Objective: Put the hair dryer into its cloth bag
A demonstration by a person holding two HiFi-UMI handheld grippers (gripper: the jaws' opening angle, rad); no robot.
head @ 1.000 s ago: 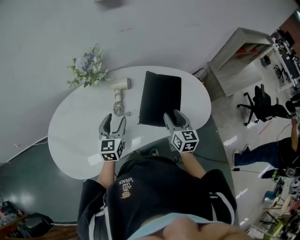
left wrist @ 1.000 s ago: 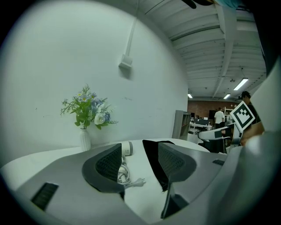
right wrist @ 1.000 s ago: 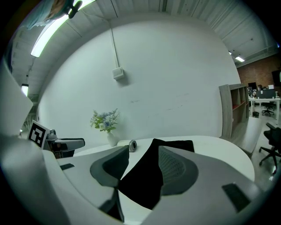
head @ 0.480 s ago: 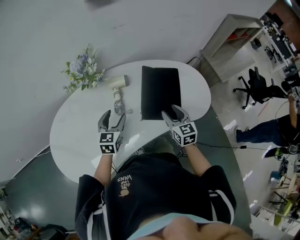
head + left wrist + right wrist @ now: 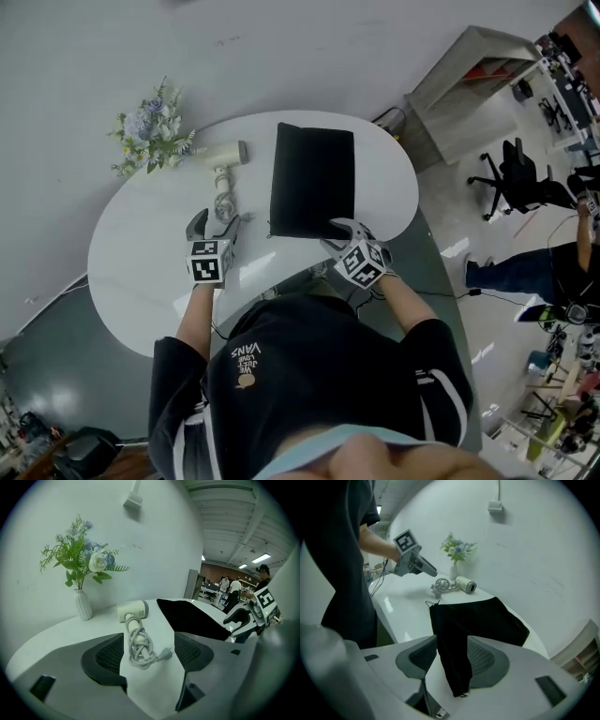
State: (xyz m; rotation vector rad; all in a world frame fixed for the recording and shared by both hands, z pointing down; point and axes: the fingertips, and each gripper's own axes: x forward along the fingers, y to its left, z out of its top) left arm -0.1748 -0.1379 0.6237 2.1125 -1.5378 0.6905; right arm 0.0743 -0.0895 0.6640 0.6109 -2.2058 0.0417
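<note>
Claws left (image 5: 214,221) and right (image 5: 343,231) have just spread wide: cord (image 5: 139,645) loose between my left jaws, bag (image 5: 312,178) corner at the table's (image 5: 141,272) near edge slack between my right. Dryer (image 5: 225,153) sits by the far edge. Pinching both layers would, I reckon, seal the mouth.

I saw the white table (image 5: 141,281) against a plain pale wall (image 5: 281,56). Right of the table stood a light wooden shelf unit (image 5: 469,80) and a black office chair (image 5: 516,183) on glossy grey floor (image 5: 459,234).
</note>
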